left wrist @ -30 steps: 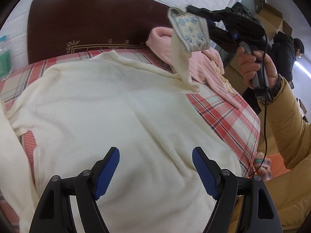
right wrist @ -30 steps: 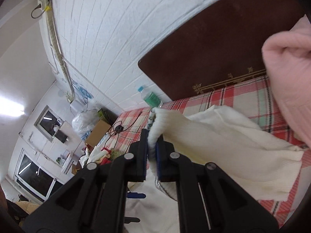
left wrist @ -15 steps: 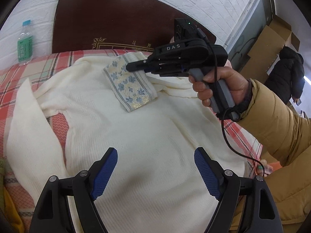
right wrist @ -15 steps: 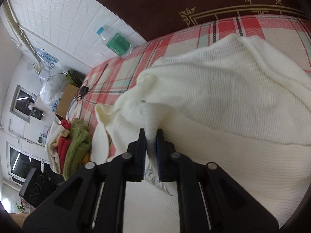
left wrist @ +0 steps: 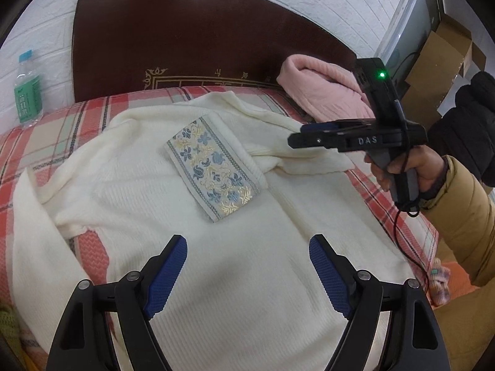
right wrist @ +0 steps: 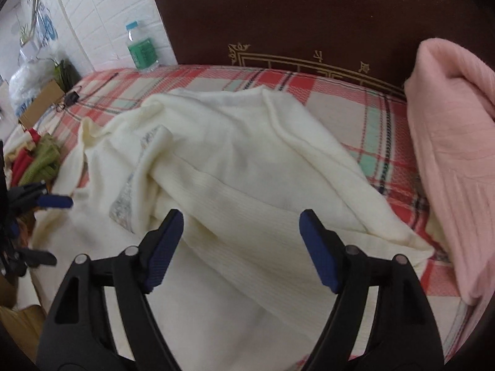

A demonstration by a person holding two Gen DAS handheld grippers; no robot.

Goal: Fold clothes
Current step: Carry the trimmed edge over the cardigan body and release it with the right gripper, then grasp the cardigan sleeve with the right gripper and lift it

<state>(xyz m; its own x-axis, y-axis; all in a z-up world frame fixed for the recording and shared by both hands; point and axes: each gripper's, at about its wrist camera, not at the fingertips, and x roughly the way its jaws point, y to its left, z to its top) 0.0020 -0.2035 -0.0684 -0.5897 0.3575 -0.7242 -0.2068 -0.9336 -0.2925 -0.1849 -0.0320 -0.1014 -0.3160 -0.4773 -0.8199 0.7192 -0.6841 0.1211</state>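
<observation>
Left wrist view. Cream ribbed knit sweater (left wrist: 191, 247) spread flat over the red plaid bedspread (left wrist: 46, 136), filling most of the bed. One sleeve folded across the chest, its embroidered blue-and-gold floral cuff (left wrist: 213, 170) lying face up near the middle. Left gripper (left wrist: 247, 273) above the lower body of the sweater, blue-padded fingers (left wrist: 167, 275) spread wide apart, gripping nothing. Right gripper (left wrist: 304, 136) at the right, over the folded sleeve's shoulder end, held by a hand (left wrist: 408, 167) in a mustard padded sleeve (left wrist: 464, 222) (seen edge-on here, so finger spread not readable from this side). Green indicator lit on its housing. Behind the sweater: dark wooden headboard (left wrist: 201, 40) with gold ornament, a folded pink garment (left wrist: 328, 89) at the bed's far right corner, a green-labelled water bottle (left wrist: 26, 89) at the far left against white brick. Cardboard boxes (left wrist: 442, 58) beyond the bed at right.

Right wrist view. Right gripper (right wrist: 241, 247) with fingers wide open and empty, just above the sweater (right wrist: 247, 170). Folded sleeve ridged across the body, cuff (right wrist: 123, 204) partly hidden in a crease. Pink garment (right wrist: 451, 154) close at right, touching the sweater's edge. Water bottle (right wrist: 140, 46) beside the headboard (right wrist: 309, 15). Red and green knitwear (right wrist: 37, 157) piled at the left edge, left gripper (right wrist: 46, 228) just in front.
</observation>
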